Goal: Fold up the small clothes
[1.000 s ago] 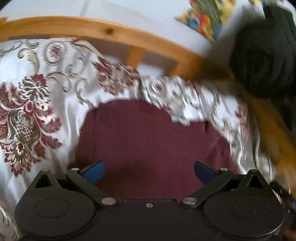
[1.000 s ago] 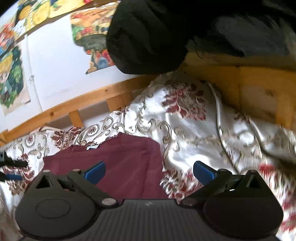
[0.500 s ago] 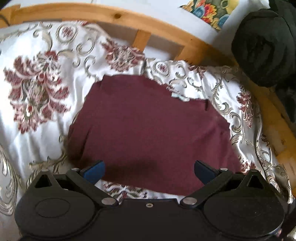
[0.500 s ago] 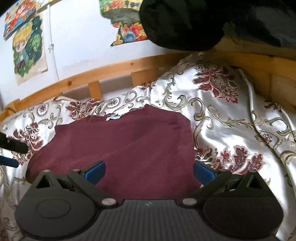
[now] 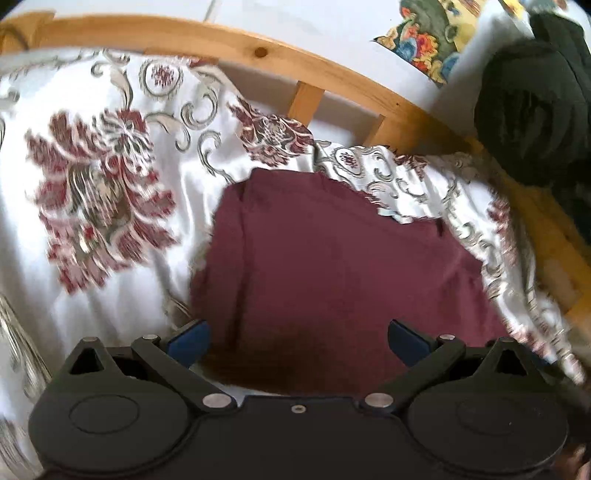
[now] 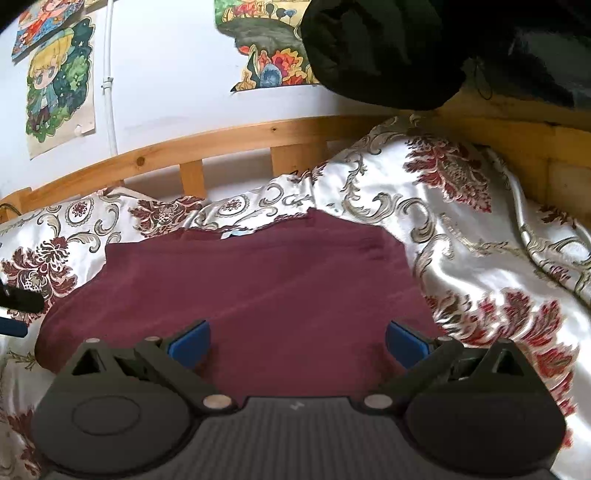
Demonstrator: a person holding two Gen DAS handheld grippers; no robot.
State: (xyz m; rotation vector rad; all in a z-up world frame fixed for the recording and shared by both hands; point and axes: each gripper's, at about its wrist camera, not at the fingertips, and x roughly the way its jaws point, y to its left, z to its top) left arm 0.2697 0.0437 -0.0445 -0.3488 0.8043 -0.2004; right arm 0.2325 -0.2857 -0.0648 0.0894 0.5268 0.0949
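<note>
**Maroon garment flat on bed, both grippers poised empty**

Bed (image 6: 461, 236) with floral satin cover, serving as folding surface. Maroon garment (image 6: 258, 288) spread flat in the middle, probably for easy reach of edges. Left gripper (image 5: 297, 341) and right gripper (image 6: 297, 341) above near hem, jaws wide apart, holding nothing, apparently ready to pinch.

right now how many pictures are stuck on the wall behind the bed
3 in the right wrist view: a blond cartoon figure at left, one cut off at the top-left corner, and a colourful one at centre, partly behind the black bundle, which may hide more.
</note>
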